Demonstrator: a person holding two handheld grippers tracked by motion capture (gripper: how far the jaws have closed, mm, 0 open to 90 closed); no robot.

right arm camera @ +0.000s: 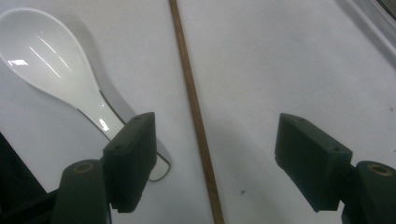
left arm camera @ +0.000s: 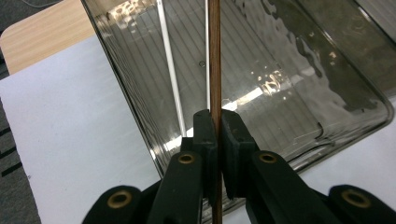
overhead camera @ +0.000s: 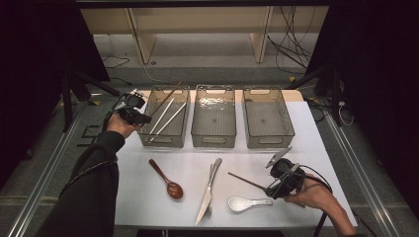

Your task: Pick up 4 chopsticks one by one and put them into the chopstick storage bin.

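A sorting job at a white-topped counter [overhead camera: 148, 197]: the left gripper [left arm camera: 215, 140] has its fingers clamped on a brown chopstick [left arm camera: 215, 56], holding it over the near-left corner of the left bin [overhead camera: 184, 136], while the right gripper [right arm camera: 215, 154] hovers with fingers wide apart over a second brown chopstick [right arm camera: 189, 84] lying flat on the counter, just beside a white spoon [right arm camera: 51, 60]. To finish the step cleanly, the held stick should probably be tipped lengthwise along the bin and let go low, so it settles beside the two pale chopsticks [overhead camera: 168, 117] already resting aslant inside rather than catching on the rim; the right fingers look best closed squarely across the loose stick, clear of the spoon's handle. Of the three clear bins standing in a row, the middle bin [overhead camera: 213, 140] and the right bin [overhead camera: 289, 133] appear empty. A wooden spoon [overhead camera: 168, 181] and a knife with a fork [overhead camera: 208, 190] lie unsorted on the counter.
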